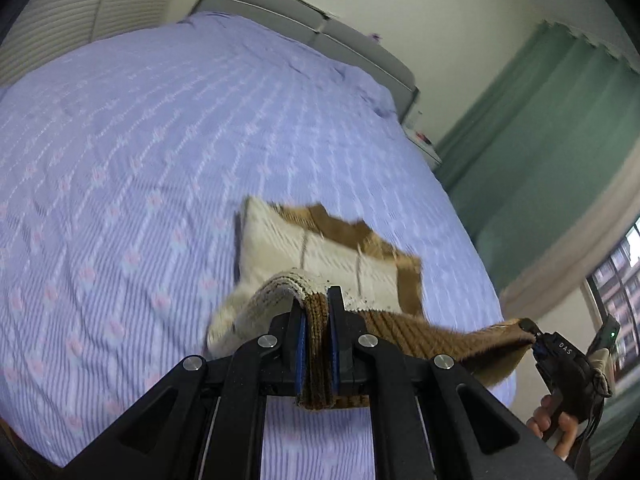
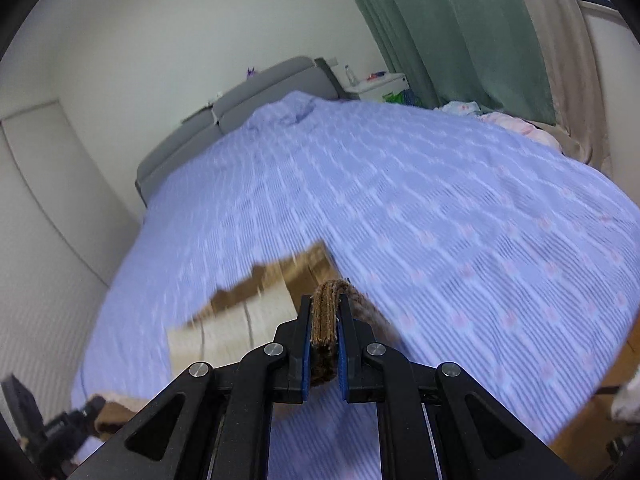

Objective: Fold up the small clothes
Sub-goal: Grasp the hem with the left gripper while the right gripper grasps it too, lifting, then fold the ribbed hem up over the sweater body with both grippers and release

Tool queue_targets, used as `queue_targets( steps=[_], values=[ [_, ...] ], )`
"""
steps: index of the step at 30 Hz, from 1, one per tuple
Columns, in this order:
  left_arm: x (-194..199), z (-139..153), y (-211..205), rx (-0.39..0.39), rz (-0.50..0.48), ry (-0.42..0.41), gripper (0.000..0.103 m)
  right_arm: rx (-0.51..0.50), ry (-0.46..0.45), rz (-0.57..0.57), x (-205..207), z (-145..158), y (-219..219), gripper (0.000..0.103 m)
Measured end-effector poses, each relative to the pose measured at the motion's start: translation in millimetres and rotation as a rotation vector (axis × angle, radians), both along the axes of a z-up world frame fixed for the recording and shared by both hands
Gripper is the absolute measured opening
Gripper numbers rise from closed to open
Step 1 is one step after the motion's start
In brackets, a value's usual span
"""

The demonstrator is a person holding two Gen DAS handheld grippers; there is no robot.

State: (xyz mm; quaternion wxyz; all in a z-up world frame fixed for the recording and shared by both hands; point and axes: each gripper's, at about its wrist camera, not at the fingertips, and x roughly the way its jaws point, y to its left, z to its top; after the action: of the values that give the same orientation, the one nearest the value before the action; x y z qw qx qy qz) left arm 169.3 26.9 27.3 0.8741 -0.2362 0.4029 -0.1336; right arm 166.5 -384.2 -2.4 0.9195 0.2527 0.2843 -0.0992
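Above the lavender bed [image 1: 140, 152], the left gripper [image 1: 317, 320] has its fingers clamped on the brown ribbed hem of the cream-and-brown knit garment [image 1: 320, 252], the hem stretched across to the right gripper [image 2: 325, 320], pinched tight on the other corner; the body trails onto the cover.

A home bedroom: a bed [image 2: 400, 200] under a lilac cover, grey padded headboard [image 2: 240, 100], green curtains [image 2: 440, 20], a bedside table [image 2: 376, 82].

We hold black grippers [image 1: 317, 344] with blue pads [image 2: 306, 364], silver screws [image 1: 267, 341] and white "DAS" lettering [image 1: 565, 348].
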Motion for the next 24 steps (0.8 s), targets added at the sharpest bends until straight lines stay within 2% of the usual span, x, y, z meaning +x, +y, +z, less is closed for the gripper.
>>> queue_targets(
  steps=[7,11,18,24],
  values=[
    [76,-12,6,-0.039,0.059,0.102,0.011,-0.007,0.051,-0.024,93,0,0,0.011],
    [118,-28,4,-0.028,0.076,0.164,0.011,-0.008,0.100,-0.019,142,-8,-3,0.011],
    [170,-70,9,-0.021,0.115,0.274,0.011,-0.026,0.220,-0.012,224,-43,-5,0.011],
    [198,-103,7,-0.005,0.095,0.352,0.011,-0.039,0.304,-0.010,260,-81,-5,0.011]
  ],
)
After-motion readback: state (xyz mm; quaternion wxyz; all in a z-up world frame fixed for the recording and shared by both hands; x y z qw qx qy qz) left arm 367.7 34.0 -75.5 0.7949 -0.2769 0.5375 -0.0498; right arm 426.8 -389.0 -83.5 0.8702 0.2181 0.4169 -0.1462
